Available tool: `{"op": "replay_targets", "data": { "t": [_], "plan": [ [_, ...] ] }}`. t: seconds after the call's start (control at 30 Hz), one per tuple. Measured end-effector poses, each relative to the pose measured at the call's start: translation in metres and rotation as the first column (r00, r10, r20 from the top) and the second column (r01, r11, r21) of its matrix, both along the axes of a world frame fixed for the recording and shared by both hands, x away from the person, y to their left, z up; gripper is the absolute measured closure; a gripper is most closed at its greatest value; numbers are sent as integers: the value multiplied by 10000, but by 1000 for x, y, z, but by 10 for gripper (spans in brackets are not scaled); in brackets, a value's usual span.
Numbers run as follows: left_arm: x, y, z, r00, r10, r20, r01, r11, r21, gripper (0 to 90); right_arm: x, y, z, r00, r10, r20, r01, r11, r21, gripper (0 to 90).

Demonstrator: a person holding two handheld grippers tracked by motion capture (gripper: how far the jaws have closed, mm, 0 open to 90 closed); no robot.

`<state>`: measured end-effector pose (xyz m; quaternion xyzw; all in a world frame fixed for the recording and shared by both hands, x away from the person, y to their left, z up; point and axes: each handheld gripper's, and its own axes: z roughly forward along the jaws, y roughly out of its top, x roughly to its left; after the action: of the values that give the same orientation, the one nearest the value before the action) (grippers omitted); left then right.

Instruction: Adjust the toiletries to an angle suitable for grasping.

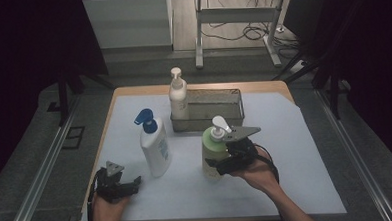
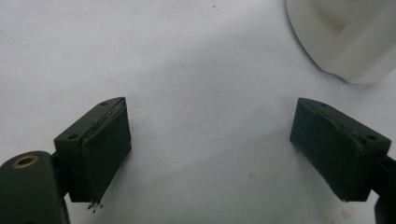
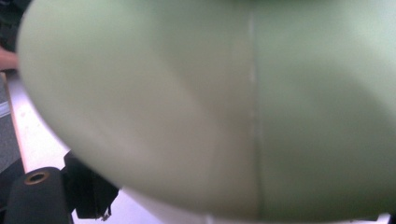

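A pale green bottle (image 1: 213, 152) with a white pump stands upright on the white mat, right of centre. My right gripper (image 1: 217, 165) comes in from the right and is shut on its lower body. In the right gripper view the green bottle (image 3: 210, 107) sits very close, and one black finger (image 3: 88, 198) presses on its left side. A white bottle (image 1: 154, 147) with a blue pump stands left of centre. My left gripper (image 1: 132, 183) rests low near the front left corner, open, with its jaws wide apart (image 2: 210, 149) over bare mat. The white bottle's base (image 2: 345, 37) shows just beyond them.
A grey metal basket (image 1: 219, 120) stands at the back centre of the table. A cream bottle (image 1: 178, 98) with a white pump stands at its left end; I cannot tell whether it is inside. The white mat (image 1: 296, 151) has bare room at the right.
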<state>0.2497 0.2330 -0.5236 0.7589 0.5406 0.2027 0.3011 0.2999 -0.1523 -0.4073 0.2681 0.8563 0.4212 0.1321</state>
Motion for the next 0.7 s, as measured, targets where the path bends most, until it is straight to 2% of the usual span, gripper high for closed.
{"op": "replay_targets", "data": {
  "t": [0.7],
  "plan": [
    [0, 0, 0, 10000, -4, -8, 4, 10000, -7, 121, 33, 5, 30, 9986, -461, 274, 460, 9989, 26, 122]
  ]
}}
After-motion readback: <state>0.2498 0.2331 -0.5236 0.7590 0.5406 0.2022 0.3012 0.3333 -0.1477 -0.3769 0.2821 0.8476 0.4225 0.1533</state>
